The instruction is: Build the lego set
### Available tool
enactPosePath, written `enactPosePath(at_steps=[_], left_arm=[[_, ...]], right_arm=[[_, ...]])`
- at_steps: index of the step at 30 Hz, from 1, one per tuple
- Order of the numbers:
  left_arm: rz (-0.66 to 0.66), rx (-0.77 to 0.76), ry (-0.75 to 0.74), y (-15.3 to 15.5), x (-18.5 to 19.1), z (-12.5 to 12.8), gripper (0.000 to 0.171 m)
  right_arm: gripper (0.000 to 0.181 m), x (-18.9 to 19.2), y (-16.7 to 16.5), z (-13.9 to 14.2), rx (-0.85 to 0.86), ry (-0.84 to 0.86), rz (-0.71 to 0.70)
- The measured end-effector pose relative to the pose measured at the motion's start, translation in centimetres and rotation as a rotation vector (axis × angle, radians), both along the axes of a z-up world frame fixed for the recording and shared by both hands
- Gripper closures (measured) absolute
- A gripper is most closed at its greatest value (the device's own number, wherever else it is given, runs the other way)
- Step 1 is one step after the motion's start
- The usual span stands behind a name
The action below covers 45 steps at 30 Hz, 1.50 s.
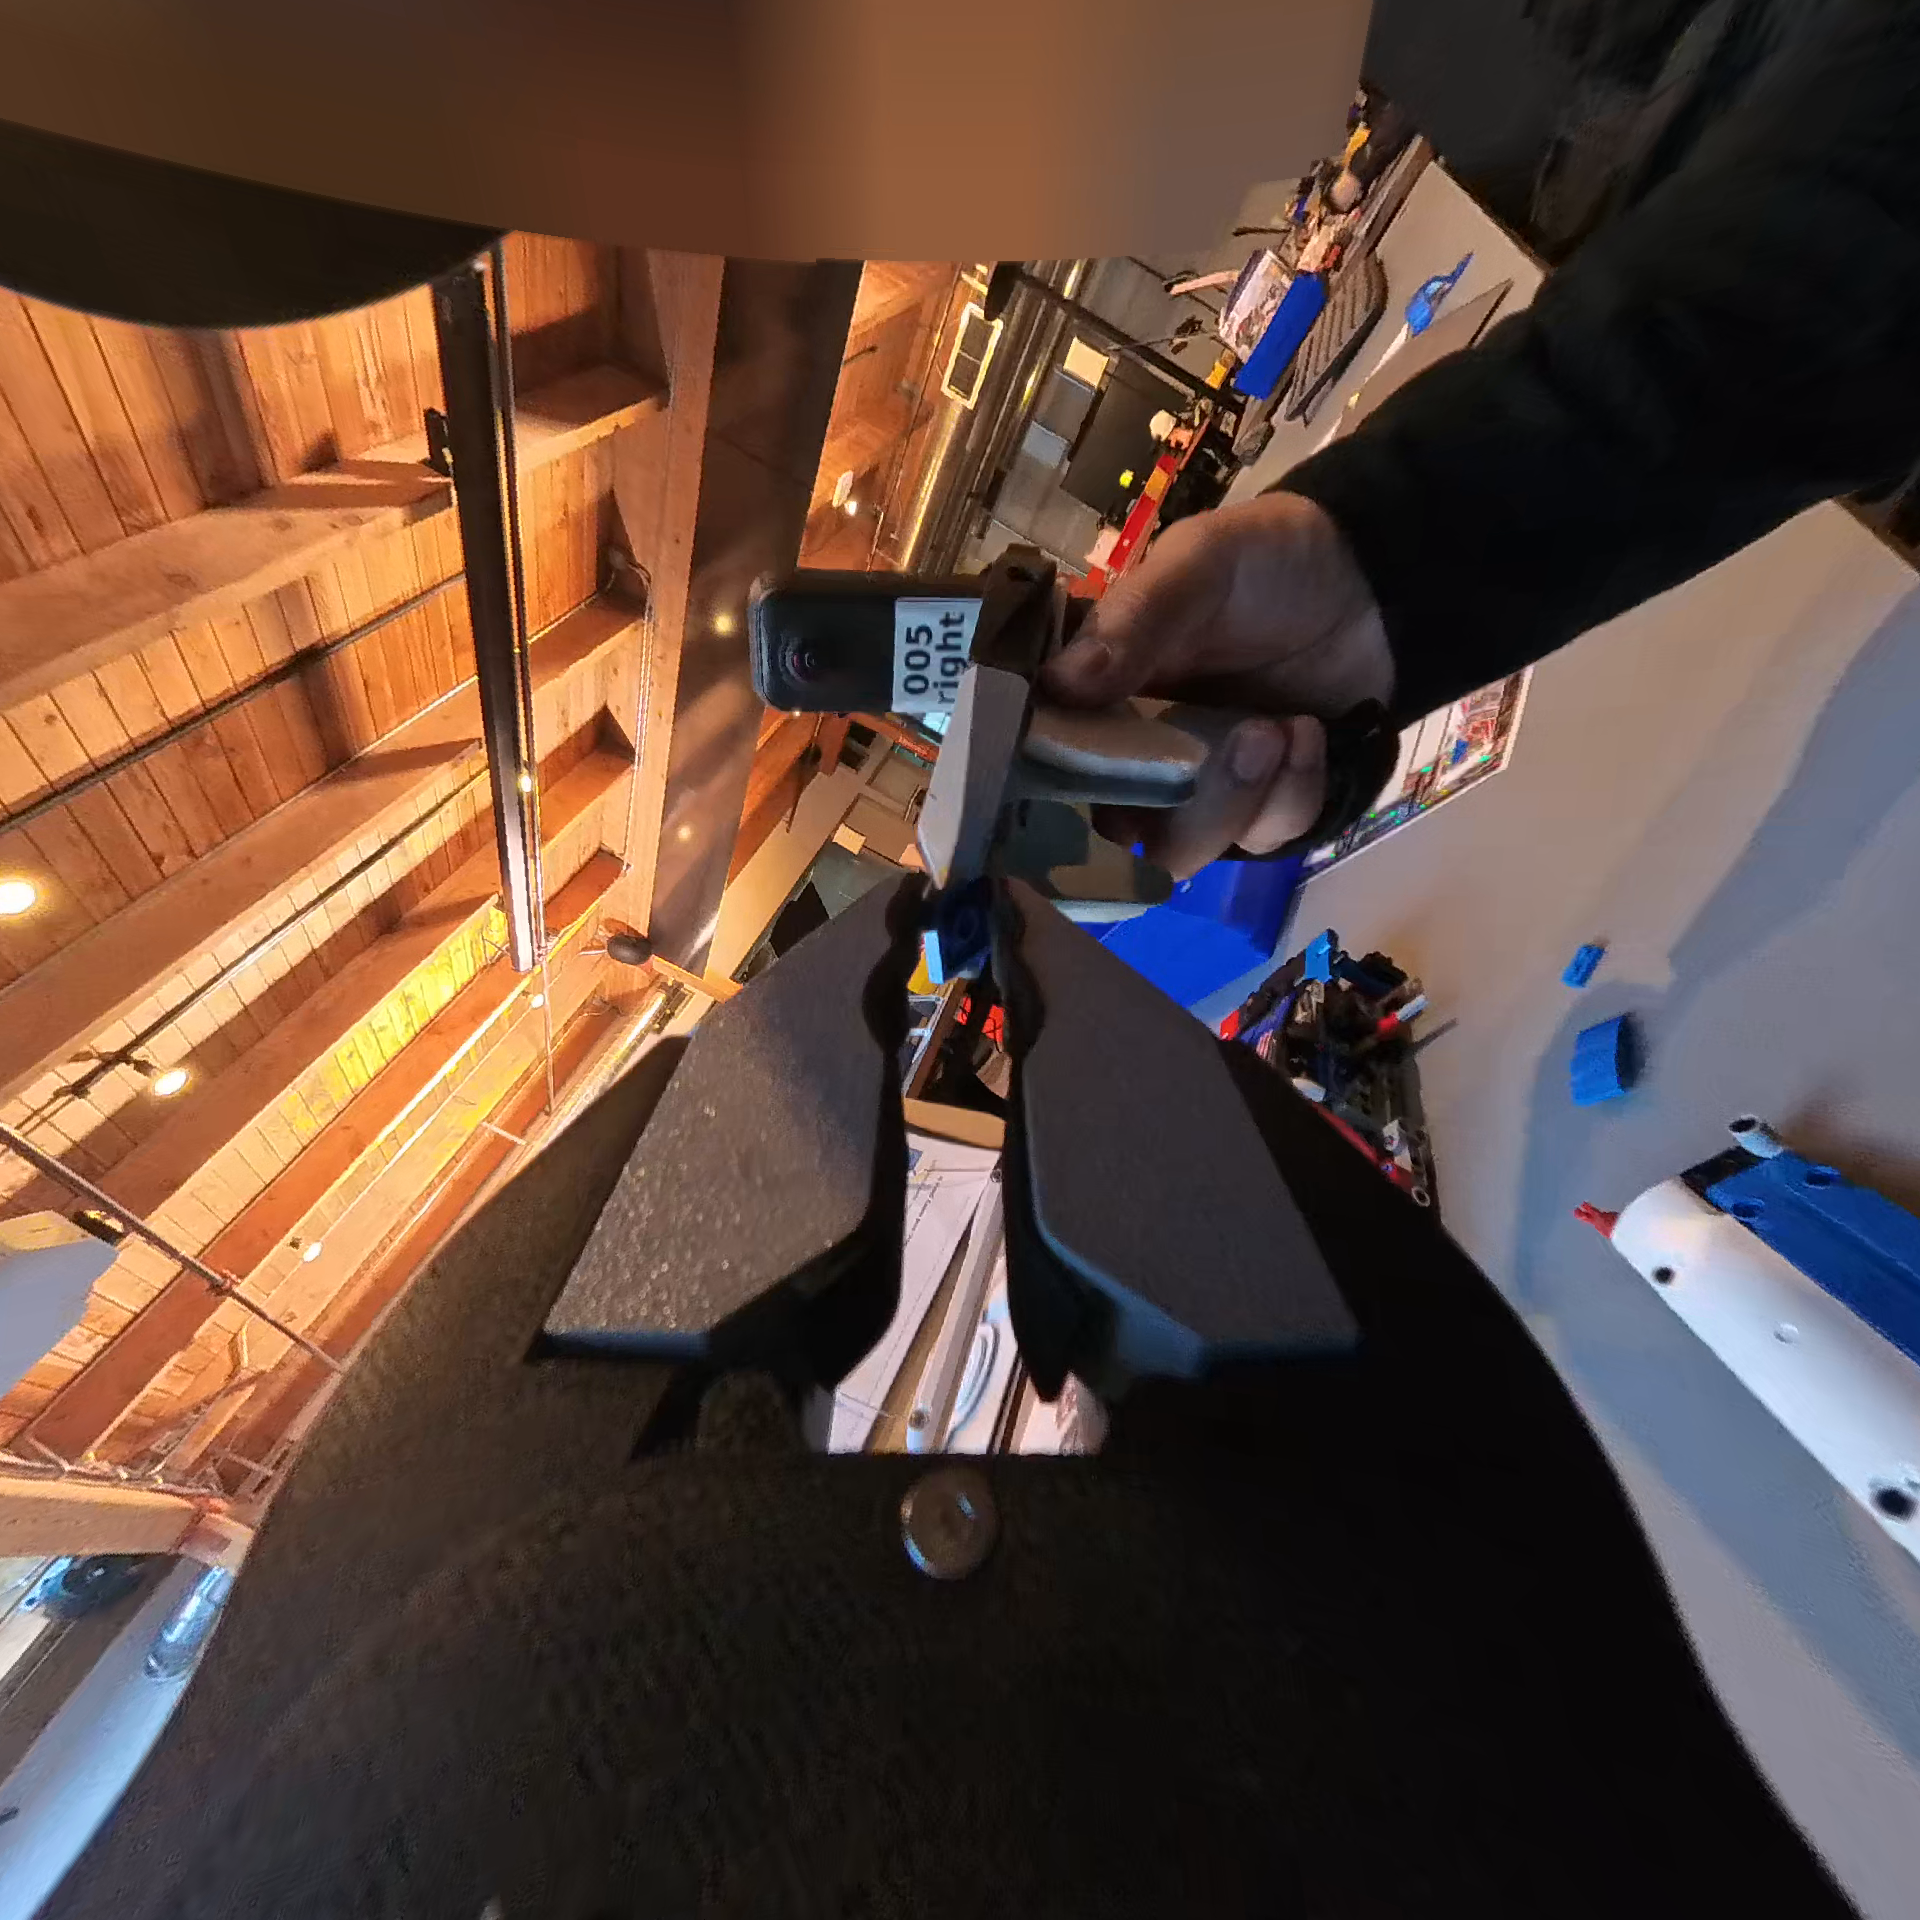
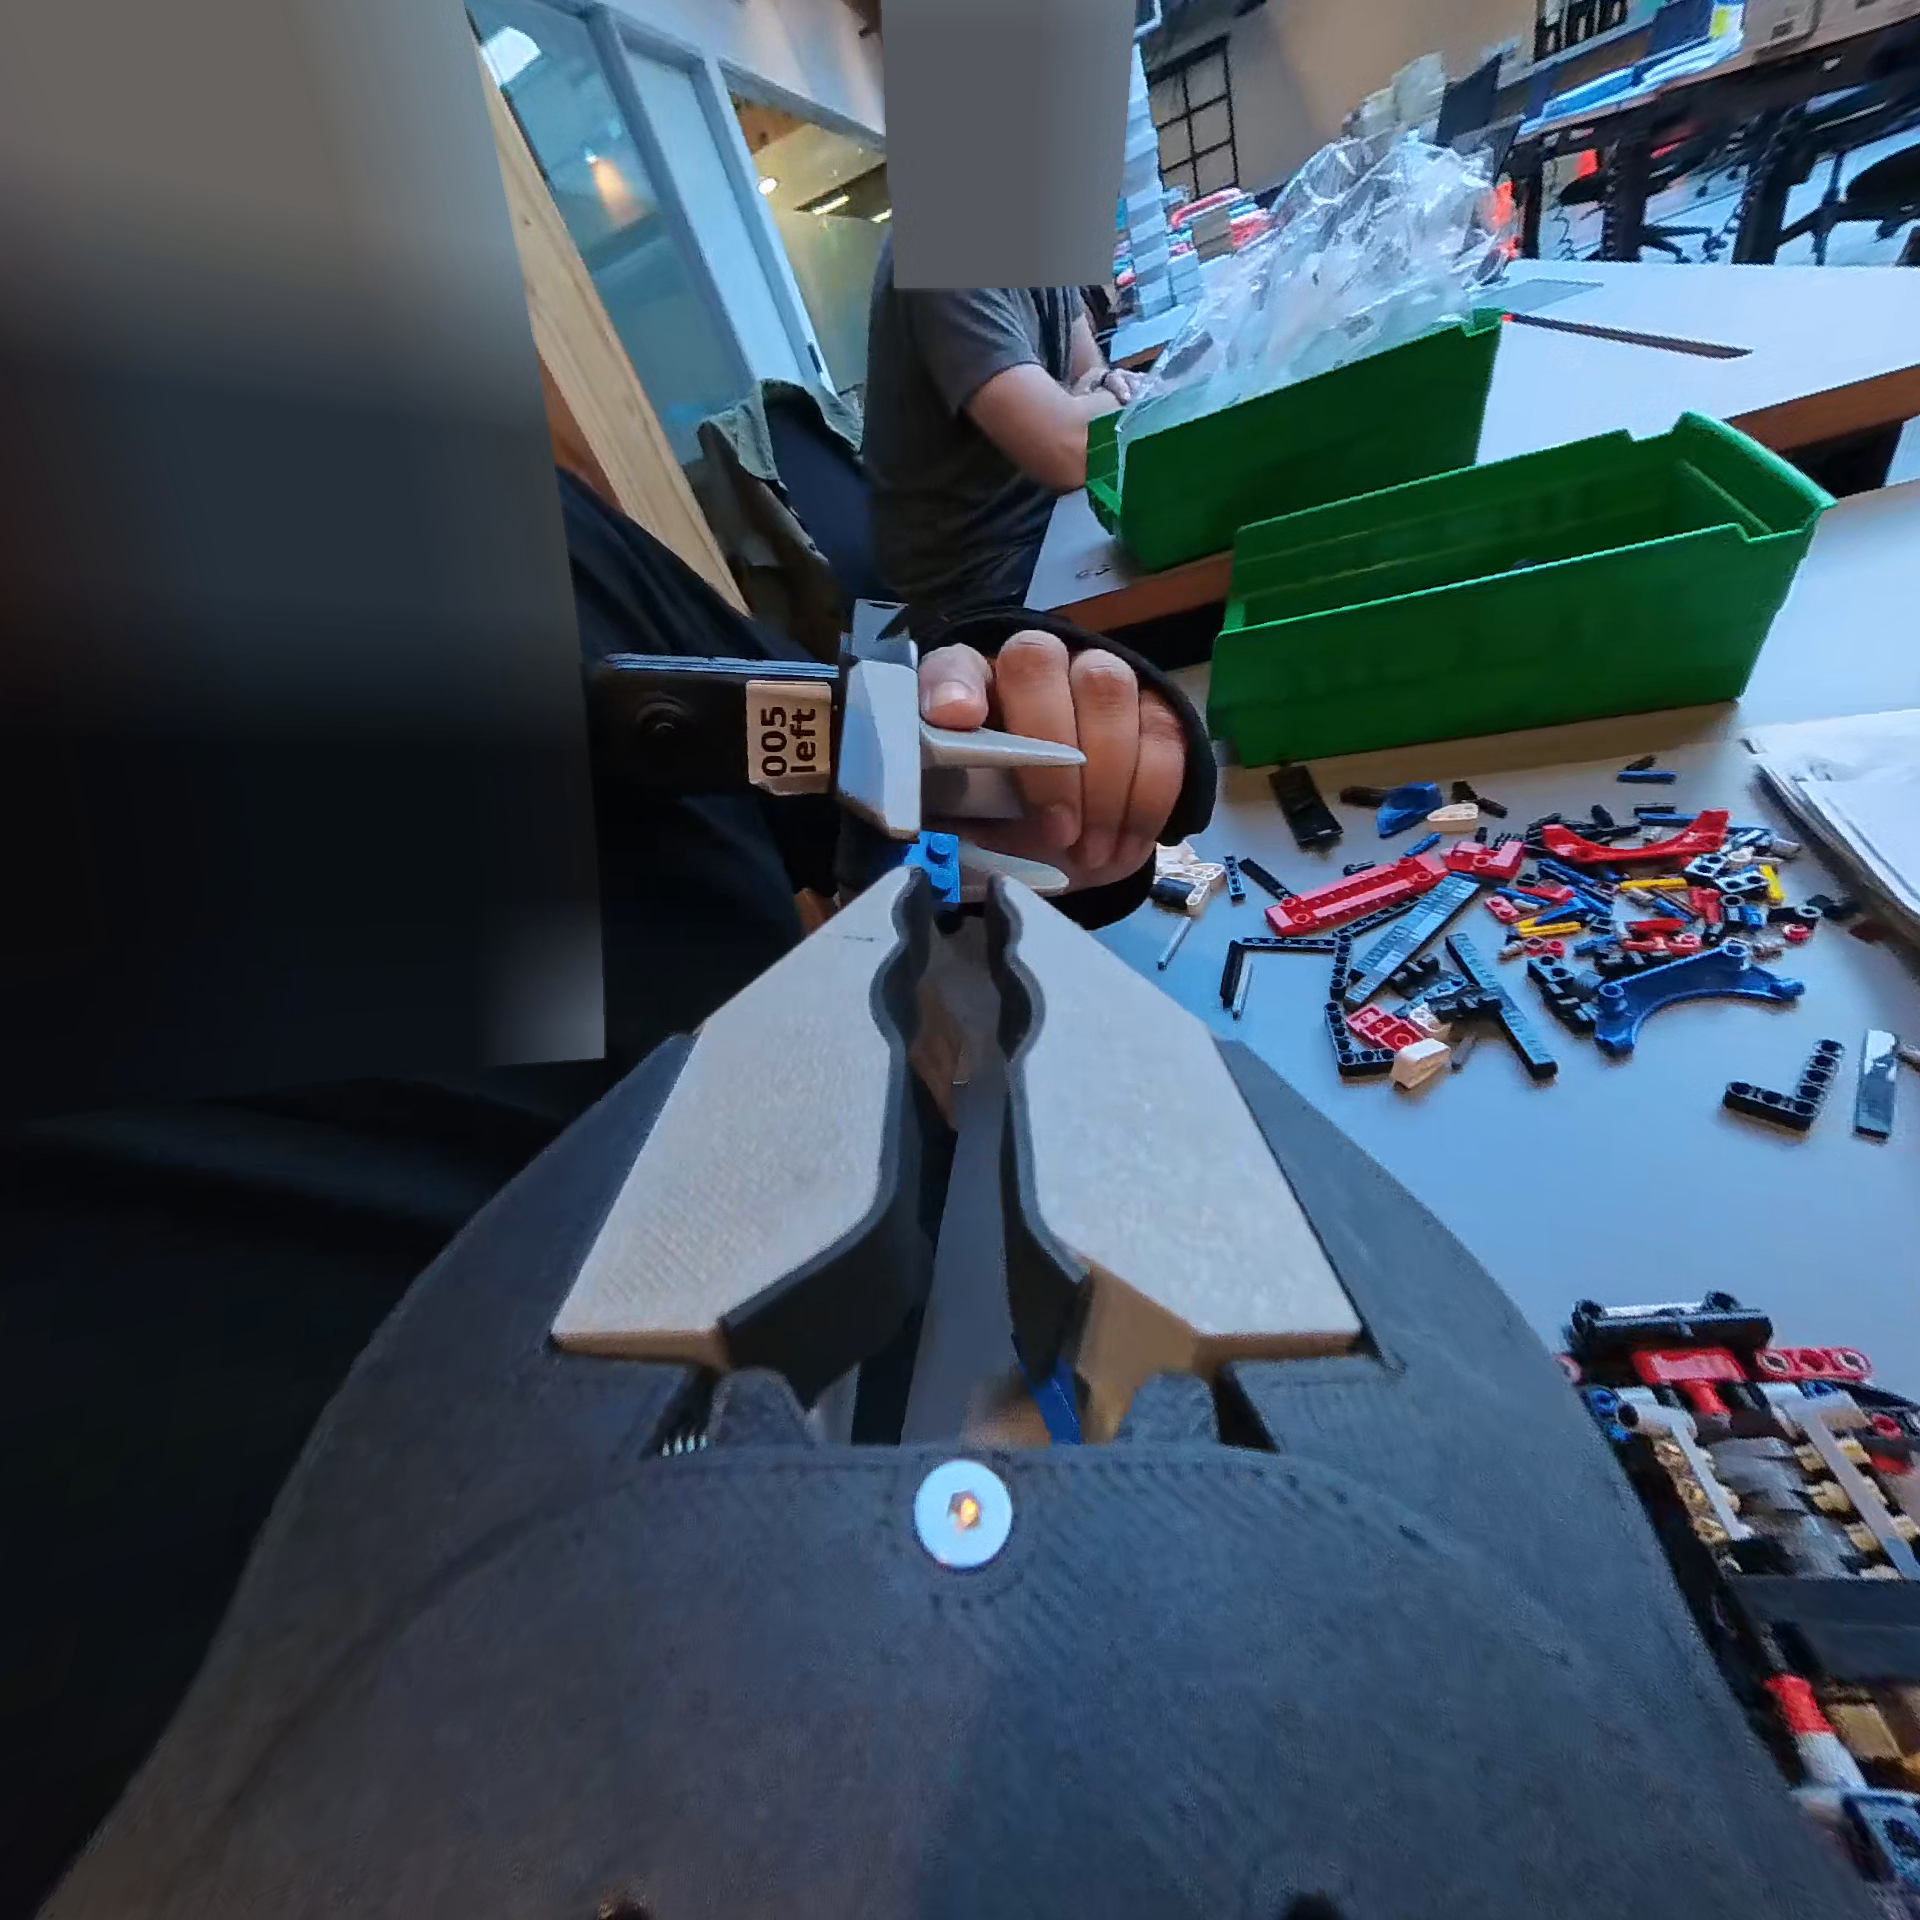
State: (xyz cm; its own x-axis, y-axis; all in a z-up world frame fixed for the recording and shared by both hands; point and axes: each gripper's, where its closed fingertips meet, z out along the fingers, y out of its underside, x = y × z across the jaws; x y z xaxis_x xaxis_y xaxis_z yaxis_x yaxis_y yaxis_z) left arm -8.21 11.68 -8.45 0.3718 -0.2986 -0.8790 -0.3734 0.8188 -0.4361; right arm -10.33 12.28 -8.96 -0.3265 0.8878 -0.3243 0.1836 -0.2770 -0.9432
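A small blue brick (image 1: 956,940) is held in the air between both grippers, which meet tip to tip. My left gripper (image 1: 951,920) is shut on it, dark fingers nearly together. My right gripper (image 2: 954,902) has grey fingers almost closed, and the same blue brick (image 2: 938,864) sits at its tips. Each view shows the other gripper in a hand: the right one (image 1: 1039,790) and the left one (image 2: 894,758). A partly built model (image 2: 1766,1507) lies at the lower right on the grey table (image 2: 1507,1195).
A pile of loose red, blue and black pieces (image 2: 1558,935) lies on the table, with two green bins (image 2: 1507,623) behind. A white and blue assembly (image 1: 1787,1278) and loose blue pieces (image 1: 1605,1060) lie nearby. A person (image 2: 956,436) sits at the far table. The grippers are tip to tip, or close to it. The partly built model (image 2: 1766,1507) is about equally far from each gripper, around 25 cm.
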Motion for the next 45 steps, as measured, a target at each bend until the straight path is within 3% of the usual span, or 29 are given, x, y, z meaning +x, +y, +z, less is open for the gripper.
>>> enactPosePath(at_steps=[6, 15, 19, 22, 24, 26, 28, 30, 34, 37, 40, 45], left_arm=[[-0.011, 0.024, 0.018, -0.8, 0.4, -0.2, 0.162], [-0.025, 0.032, 0.035, -2.0, 1.1, -0.7, 0.162], [-0.057, -0.079, 0.026, -1.8, 1.7, -1.9, 0.156], [-0.072, -0.272, 0.06, -1.2, 2.7, -4.4, 0.132], [-0.095, -0.367, 0.071, -1.4, 3.2, -5.6, 0.129], [-0.089, -0.456, 0.084, -1.3, 3.3, -7.1, 0.128], [-0.076, -0.574, 0.097, -0.8, 3.0, -9.0, 0.13], [-0.049, -0.702, 0.106, -0.1, 2.5, -11.1, 0.127], [-0.012, -0.852, 0.065, 1.3, 1.2, -13.4, 0.134], [0.024, -0.925, 0.033, 2.4, 0.1, -14.2, 0.133], [0.043, -0.954, 0.023, 3.1, -0.6, -14.4, 0.133], [0.067, -0.993, 0.028, 4.2, -1.2, -14.9, 0.131]], right_arm=[[0.166, 0.8, -1.1, 0.6, -0.052, 0.008, 0.027], [0.168, 0.7, -3.0, -0.7, -0.042, -0.062, 0.06], [0.168, 1.3, -2.7, -1.7, -0.016, -0.086, -0.008], [0.168, 2.9, -1.9, -2.5, -0.018, -0.093, -0.094], [0.168, 4.9, -0.5, -3.7, 0.015, -0.153, -0.209], [0.167, 8.3, 2.4, -6.1, 0.111, -0.261, -0.411], [0.167, 12.6, 5.2, -9.4, 0.187, -0.405, -0.598], [0.167, 15.7, 6.4, -13.1, 0.199, -0.528, -0.689], [0.167, 17.2, 5.9, -19.6, 0.217, -0.687, -0.71], [0.166, 17.8, 5.9, -22.5, 0.291, -0.794, -0.709], [0.167, 17.7, 5.7, -22.6, 0.304, -0.778, -0.701], [0.154, 17.9, 5.1, -21.9, 0.254, -0.716, -0.671]])
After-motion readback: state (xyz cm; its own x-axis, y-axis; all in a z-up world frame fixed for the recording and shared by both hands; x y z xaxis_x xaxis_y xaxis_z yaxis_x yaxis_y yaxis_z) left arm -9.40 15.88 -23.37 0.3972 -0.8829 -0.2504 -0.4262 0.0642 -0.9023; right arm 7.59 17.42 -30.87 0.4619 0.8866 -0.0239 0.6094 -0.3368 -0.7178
